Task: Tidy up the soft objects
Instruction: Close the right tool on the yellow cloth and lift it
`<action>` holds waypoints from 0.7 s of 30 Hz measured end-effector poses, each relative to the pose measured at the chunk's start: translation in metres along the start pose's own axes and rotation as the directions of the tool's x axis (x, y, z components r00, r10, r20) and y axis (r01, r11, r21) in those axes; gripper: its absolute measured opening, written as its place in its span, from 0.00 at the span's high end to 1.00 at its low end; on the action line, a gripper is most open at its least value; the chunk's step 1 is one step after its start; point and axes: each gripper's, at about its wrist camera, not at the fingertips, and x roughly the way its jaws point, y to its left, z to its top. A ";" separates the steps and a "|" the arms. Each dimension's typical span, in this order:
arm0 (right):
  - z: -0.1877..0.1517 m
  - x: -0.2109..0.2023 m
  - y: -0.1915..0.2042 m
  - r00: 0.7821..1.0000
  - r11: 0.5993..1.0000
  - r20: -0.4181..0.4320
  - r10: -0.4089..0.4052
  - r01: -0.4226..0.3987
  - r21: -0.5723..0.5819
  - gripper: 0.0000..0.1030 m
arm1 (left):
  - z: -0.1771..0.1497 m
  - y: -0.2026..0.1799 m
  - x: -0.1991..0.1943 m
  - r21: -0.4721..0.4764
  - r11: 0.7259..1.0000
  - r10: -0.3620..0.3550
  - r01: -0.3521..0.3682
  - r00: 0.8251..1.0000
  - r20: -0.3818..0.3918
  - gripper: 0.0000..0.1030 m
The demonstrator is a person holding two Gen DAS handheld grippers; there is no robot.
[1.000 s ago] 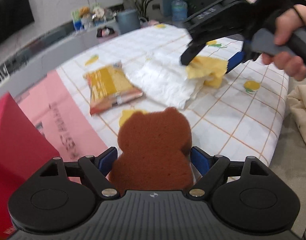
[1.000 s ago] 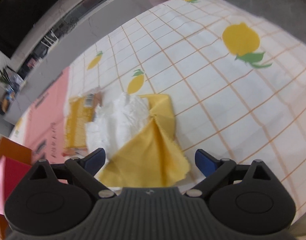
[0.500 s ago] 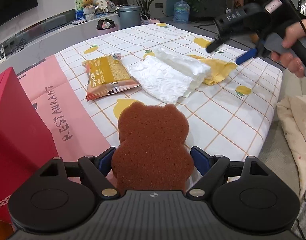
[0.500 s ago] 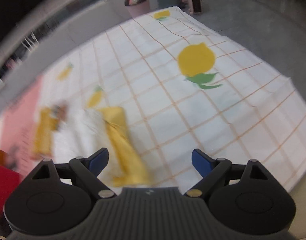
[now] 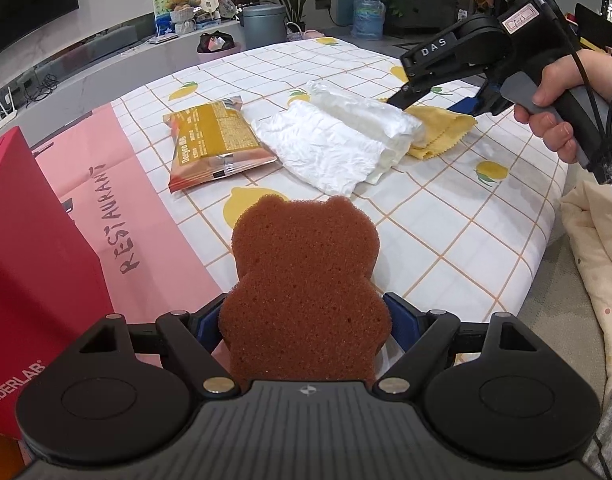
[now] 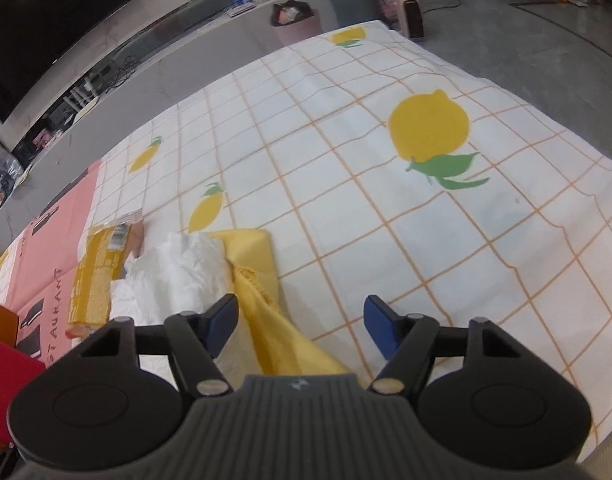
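My left gripper (image 5: 306, 320) is shut on a brown bear-shaped sponge (image 5: 306, 272) and holds it above the near table edge. A white folded soft pack (image 5: 338, 140) lies mid-table, with a yellow cloth (image 5: 446, 128) at its right end. My right gripper (image 6: 302, 324) is open and empty, just above the yellow cloth (image 6: 262, 276), beside the white pack (image 6: 186, 276). It also shows in the left wrist view (image 5: 434, 92), hovering over the cloth. A yellow snack packet (image 5: 214, 144) lies left of the white pack.
A red box (image 5: 34, 264) stands at the near left on a pink paper sheet (image 5: 118, 208). The lemon-print tablecloth (image 6: 346, 160) covers the table. A cream blanket (image 5: 598, 256) lies off the table's right edge. Bins and shelves stand behind the table.
My right gripper let go of the yellow cloth, rose away, then came back down over it, still open. The left gripper keeps its hold on the sponge and tilted up a little.
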 end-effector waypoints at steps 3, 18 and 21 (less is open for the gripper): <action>-0.004 0.003 0.014 0.999 0.996 -0.021 0.026 -0.028 -0.084 0.54 | 0.001 -0.002 0.000 -0.009 1.000 -0.003 0.003 1.000 -0.013 0.07; -0.008 -0.039 0.026 0.998 0.967 -0.011 -0.063 0.059 -0.247 1.00 | -0.006 -0.016 -0.026 0.022 1.000 0.012 -0.013 0.999 0.046 0.18; -0.004 -0.053 0.023 0.999 0.975 -0.002 -0.042 0.041 -0.220 1.00 | -0.006 -0.020 -0.032 0.043 0.999 0.030 -0.033 0.997 0.070 0.18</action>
